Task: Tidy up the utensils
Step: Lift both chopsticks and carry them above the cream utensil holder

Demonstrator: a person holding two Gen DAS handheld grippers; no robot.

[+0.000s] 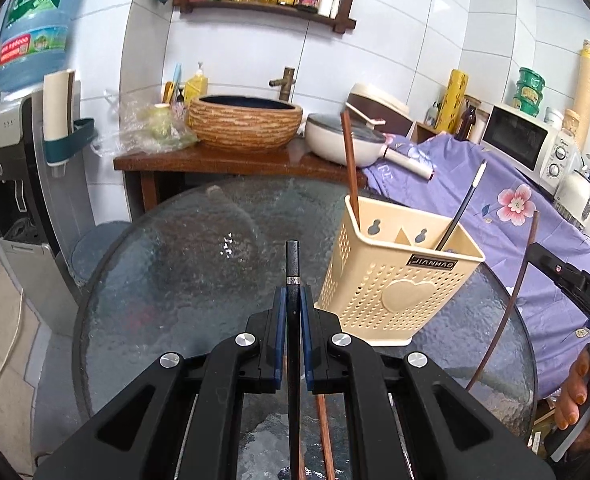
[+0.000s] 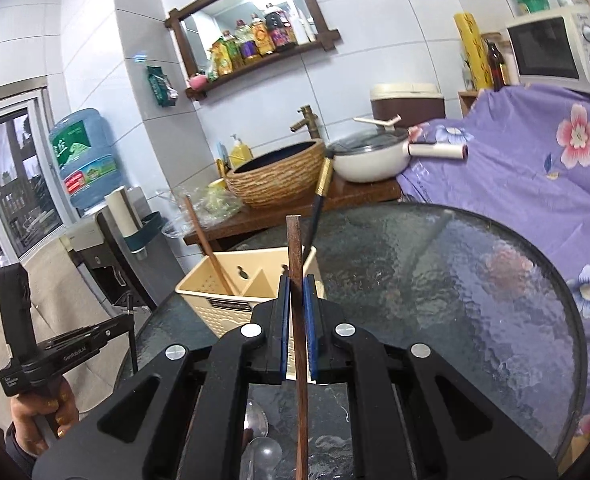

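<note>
Left gripper clamped tight on a dark black chopstick with a silver band, upright, left of the cream perforated plastic utensil holder. Right gripper pinches a brown wooden chopstick just before the holder, on the round textured glass table.

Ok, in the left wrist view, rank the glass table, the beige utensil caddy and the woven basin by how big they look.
1. Glass table, largest.
2. Beige utensil caddy.
3. Woven basin, slightly smaller than the caddy, but it sits farther from the camera, so this order is unsure.
</note>
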